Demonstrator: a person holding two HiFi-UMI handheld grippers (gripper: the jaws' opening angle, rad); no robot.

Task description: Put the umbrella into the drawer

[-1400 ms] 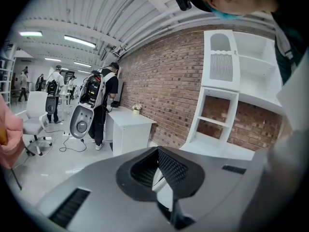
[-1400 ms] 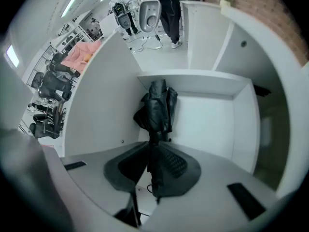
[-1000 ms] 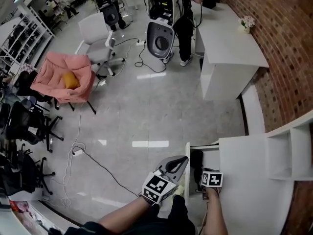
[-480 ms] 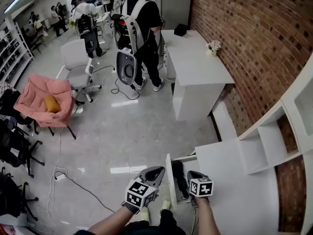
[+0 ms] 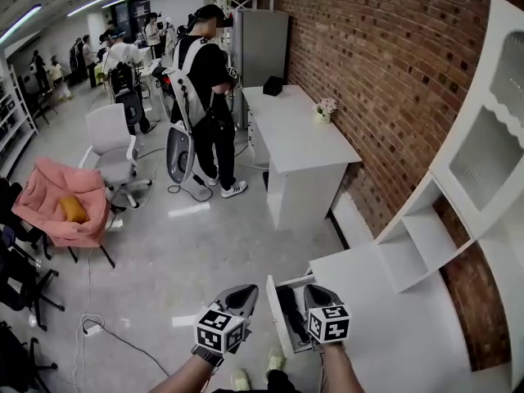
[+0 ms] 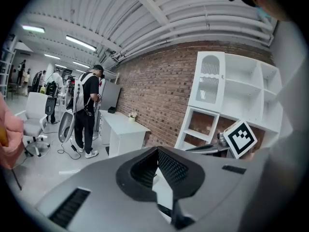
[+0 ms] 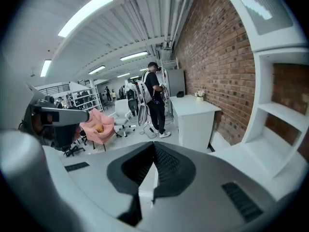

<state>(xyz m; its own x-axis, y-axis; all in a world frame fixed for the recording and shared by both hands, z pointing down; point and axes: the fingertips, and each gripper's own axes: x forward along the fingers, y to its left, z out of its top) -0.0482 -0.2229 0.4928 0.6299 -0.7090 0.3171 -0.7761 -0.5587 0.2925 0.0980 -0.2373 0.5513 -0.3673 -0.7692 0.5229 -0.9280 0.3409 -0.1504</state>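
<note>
The umbrella [image 5: 290, 303] lies inside the open drawer [image 5: 273, 309], a dark folded shape whose long axis runs near to far, parallel to the drawer's white left wall; which end is the handle cannot be made out. The drawer stands pulled out to the left of the white cabinet top [image 5: 385, 334], and the umbrella is the only thing visible in it. Its near end is covered by the right gripper [image 5: 313, 295], and the drawer's near part is hidden behind that gripper's marker cube. The right gripper hangs over the drawer's right edge with its jaws clenched together on nothing, which its own view confirms [image 7: 154, 145]. The left gripper [image 5: 248, 291] hovers just left of the drawer over the floor, its jaws also pressed tip to tip and empty [image 6: 158, 150]. Right of the cabinet top rises a white shelf unit [image 5: 458, 187] with bare compartments, cut off by the picture's edge. Far off, a white desk [image 5: 299, 133] stands against the brick wall [image 5: 377, 72], a person [image 5: 205, 80] beside it, and at far left a pink chair [image 5: 61, 207] holds an orange object [image 5: 72, 209].
</note>
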